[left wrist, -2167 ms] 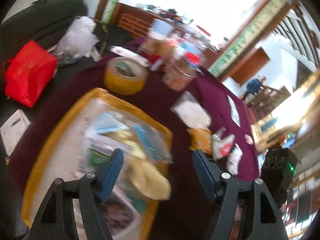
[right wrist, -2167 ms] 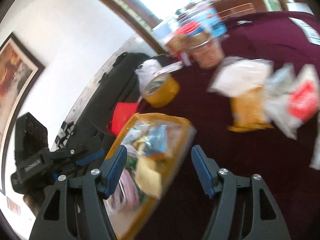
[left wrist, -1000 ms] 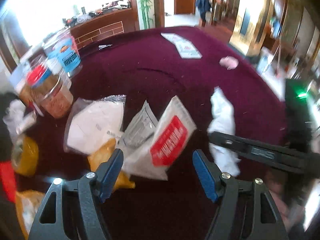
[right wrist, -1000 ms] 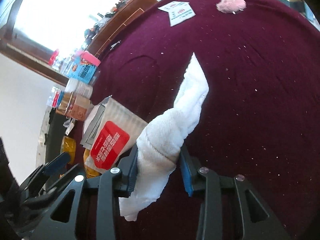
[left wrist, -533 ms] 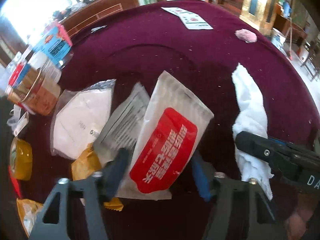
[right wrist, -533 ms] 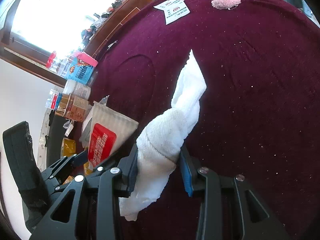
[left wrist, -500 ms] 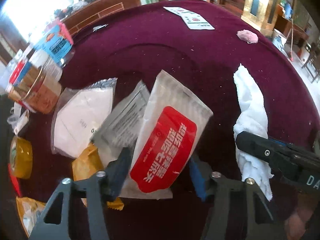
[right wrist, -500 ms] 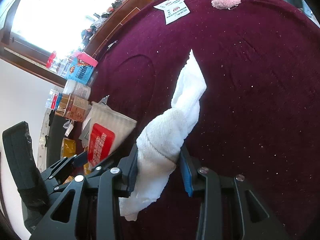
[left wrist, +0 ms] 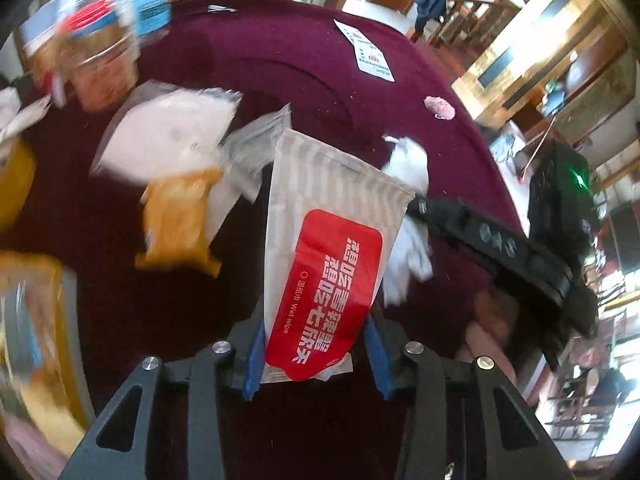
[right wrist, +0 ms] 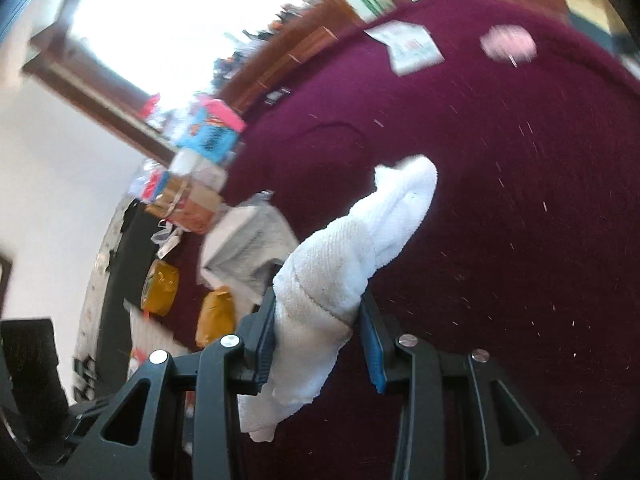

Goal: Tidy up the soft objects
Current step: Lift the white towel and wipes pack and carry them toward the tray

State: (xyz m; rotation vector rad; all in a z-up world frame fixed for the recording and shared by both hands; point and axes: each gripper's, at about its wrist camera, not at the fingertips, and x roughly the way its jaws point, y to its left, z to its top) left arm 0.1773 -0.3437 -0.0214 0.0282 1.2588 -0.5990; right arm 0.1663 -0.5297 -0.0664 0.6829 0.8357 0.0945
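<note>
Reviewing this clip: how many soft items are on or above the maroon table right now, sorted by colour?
White: 2, towel and mask pack
Red-labelled: 1, wet wipes
Grey: 1, foil pouch
Yellow: 1, packet
Pink: 1, puff
Total: 6

Daylight: blown-out window (right wrist: 180,40) at 11 o'clock. Motion blur toward 9 o'clock; fisheye-bent, dark-vignetted edges.

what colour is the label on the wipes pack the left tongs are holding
Red with white lettering, on a pale striped wet wipe pack; clearest in the left wrist view.
</note>
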